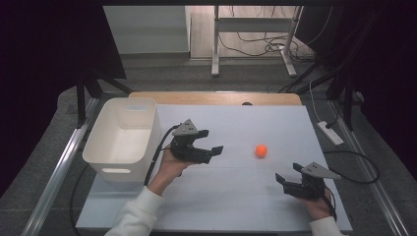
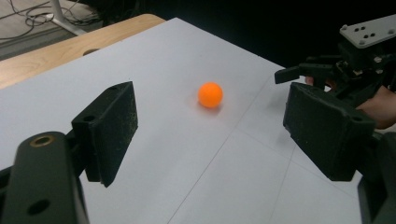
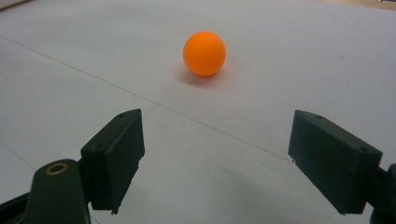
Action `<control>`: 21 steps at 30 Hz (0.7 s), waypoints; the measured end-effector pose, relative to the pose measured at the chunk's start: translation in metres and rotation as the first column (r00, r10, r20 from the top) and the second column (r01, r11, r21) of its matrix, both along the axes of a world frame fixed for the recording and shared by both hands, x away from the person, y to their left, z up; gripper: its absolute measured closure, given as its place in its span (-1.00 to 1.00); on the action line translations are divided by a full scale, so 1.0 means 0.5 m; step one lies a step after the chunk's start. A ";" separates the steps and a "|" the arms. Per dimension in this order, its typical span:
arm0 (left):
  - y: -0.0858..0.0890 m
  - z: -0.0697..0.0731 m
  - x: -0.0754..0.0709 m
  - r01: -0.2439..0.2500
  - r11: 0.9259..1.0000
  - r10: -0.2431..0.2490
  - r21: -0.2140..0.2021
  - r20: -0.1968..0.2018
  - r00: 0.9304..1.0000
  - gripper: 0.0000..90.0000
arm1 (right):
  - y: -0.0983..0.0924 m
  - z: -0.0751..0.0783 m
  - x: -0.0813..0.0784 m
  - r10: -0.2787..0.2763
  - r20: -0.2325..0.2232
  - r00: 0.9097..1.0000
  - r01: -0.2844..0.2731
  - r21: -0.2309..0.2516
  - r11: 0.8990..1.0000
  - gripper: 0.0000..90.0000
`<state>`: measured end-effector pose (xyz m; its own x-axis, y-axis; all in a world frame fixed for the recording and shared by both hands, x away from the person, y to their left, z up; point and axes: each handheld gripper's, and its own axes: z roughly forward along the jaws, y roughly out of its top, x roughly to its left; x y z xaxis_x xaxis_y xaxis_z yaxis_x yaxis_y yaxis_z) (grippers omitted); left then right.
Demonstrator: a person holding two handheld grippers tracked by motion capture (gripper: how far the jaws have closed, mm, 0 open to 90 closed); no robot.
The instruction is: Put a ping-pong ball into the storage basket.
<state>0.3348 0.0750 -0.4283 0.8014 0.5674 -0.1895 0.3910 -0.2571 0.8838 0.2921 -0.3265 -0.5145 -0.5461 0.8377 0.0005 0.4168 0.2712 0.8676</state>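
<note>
A small orange ball (image 1: 261, 150) lies on the white mat (image 1: 236, 191), right of centre. My left gripper (image 1: 210, 141) is held above the mat beside the bin, pointing right toward the ball, open and empty. In the left gripper view the ball (image 2: 210, 94) lies ahead, beyond the gap between the spread jaws of the left gripper (image 2: 212, 126). My right gripper (image 1: 289, 173) rests low at the mat's near right, open and empty, aimed up-left at the ball. In the right gripper view the ball (image 3: 204, 53) sits ahead of the wide jaws of the right gripper (image 3: 215, 154).
A white plastic bin (image 1: 93, 155) stands at the mat's left edge, just behind my left hand. A wooden table edge (image 1: 216, 97) runs along the far side. A power strip (image 1: 330, 132) and a looping cable (image 1: 361, 169) lie right of the mat.
</note>
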 end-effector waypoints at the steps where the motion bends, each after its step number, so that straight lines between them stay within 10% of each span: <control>1: -0.003 -0.002 0.002 0.000 1.000 0.000 0.003 -0.003 1.000 -0.59 | 0.000 0.000 0.000 0.000 0.000 1.000 0.000 -0.001 1.000 -0.59; 21: -0.047 -0.043 0.031 0.019 0.998 -0.017 0.067 -0.042 0.999 -0.59 | 0.000 -0.001 0.001 0.003 -0.001 1.000 -0.003 -0.006 1.000 -0.59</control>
